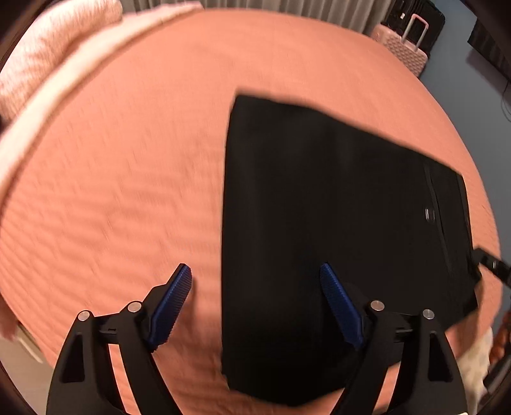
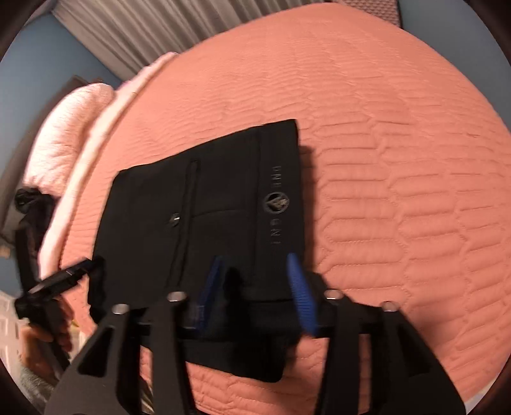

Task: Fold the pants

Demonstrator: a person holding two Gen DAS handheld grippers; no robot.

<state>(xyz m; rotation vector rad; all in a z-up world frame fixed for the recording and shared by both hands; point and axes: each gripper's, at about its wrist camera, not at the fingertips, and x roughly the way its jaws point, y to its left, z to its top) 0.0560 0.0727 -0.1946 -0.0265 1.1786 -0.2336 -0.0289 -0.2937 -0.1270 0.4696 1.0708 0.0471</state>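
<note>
The pants (image 1: pixel 335 230) lie flat on the salmon bedspread (image 1: pixel 127 191), near the bed's near edge, already doubled into a compact black rectangle. The waistband (image 2: pixel 278 204) with its printed logo faces up at one end. They look like soft, thin, light cloth: limp, likely to sag and slide open if you lift one layer alone. For any further fold, you would do best to pinch through all layers at a corner or along a folded edge, not mid-panel.

Your left gripper (image 1: pixel 255 284) hovers above the bed with its jaws spread wide and nothing between them; one blue pad (image 1: pixel 172 306) sits over bare bedspread, the other over the pants' edge, apparently not touching. Your right gripper (image 2: pixel 255 274) is at the waistband end, jaws moderately apart. Dark cloth shows between the blue pads there, but blur hides whether it is touching them; no pinch is evident.

Further out are a pale pink pillow (image 2: pixel 70 134), grey curtains (image 2: pixel 137 28) and a pink suitcase (image 1: pixel 405 44).
</note>
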